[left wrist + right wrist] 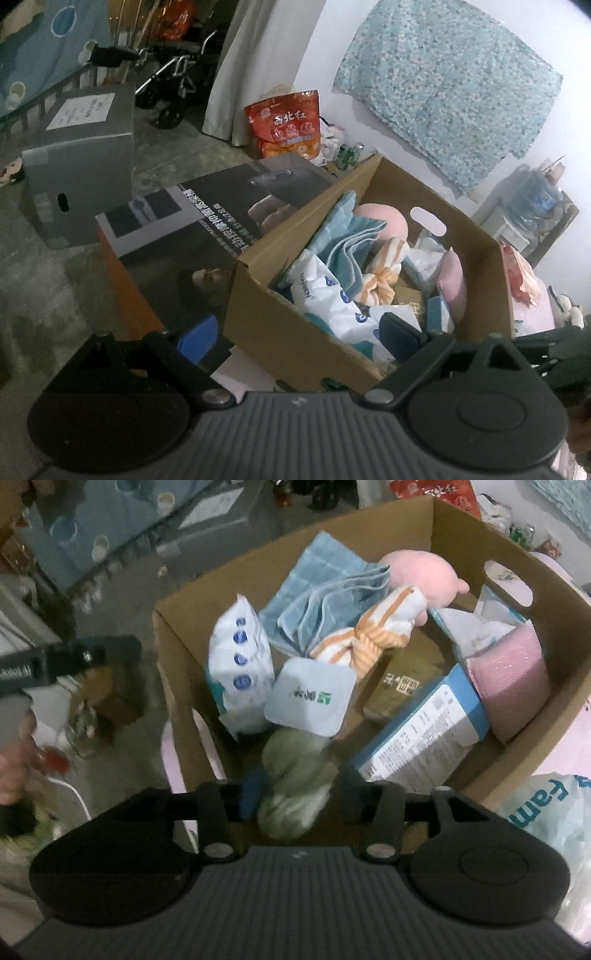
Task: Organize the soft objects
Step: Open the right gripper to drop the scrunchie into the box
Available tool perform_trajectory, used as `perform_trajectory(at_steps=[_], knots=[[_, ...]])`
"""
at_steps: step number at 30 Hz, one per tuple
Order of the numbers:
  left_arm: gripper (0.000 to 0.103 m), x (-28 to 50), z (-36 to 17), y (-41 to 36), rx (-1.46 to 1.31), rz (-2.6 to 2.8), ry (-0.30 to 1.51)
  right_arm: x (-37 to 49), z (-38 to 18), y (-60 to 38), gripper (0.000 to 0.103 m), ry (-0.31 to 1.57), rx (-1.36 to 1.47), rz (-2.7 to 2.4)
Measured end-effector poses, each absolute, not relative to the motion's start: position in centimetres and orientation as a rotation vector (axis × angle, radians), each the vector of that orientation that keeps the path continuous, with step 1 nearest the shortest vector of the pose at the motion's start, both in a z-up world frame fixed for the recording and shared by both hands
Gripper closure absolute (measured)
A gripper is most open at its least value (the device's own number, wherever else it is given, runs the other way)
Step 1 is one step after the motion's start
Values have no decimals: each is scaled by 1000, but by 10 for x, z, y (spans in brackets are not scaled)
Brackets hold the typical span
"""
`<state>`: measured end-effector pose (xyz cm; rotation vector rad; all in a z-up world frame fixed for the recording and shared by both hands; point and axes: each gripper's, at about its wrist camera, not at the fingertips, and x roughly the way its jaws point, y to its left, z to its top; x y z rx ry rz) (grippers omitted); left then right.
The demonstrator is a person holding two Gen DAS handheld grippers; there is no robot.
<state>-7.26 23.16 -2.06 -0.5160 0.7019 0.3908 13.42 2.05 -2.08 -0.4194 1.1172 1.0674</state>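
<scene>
An open cardboard box holds a blue towel, a pink plush, an orange-striped cloth, a white packet with blue dots and a pink padded roll. Over the box's near corner, my right gripper points down with a blurred grey-green fluffy bundle between its fingers. A gap shows beside the right finger, so the jaws stand open. My left gripper is wide open with nothing in it, at the box's near wall.
A flat printed carton lies left of the box, with a grey box behind it. A red bag leans on the white wall. A white plastic bag lies right of the box. A hand shows at the left edge.
</scene>
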Motion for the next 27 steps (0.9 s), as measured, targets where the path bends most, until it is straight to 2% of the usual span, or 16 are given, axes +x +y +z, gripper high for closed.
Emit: perform_trajectory(at_steps=[5, 11, 17, 27], knots=[[8, -76, -14, 226, -482, 384, 679, 133, -12, 3, 32, 1069, -392, 1040], [2, -79, -2, 204, -409, 345, 631, 119, 18, -50, 18, 896, -204, 996], [0, -70, 6, 172, -275, 368, 673, 86, 23, -111, 9, 757, 5, 901], [0, -67, 6, 141, -173, 436, 734, 41, 8, -152, 1, 721, 169, 757]])
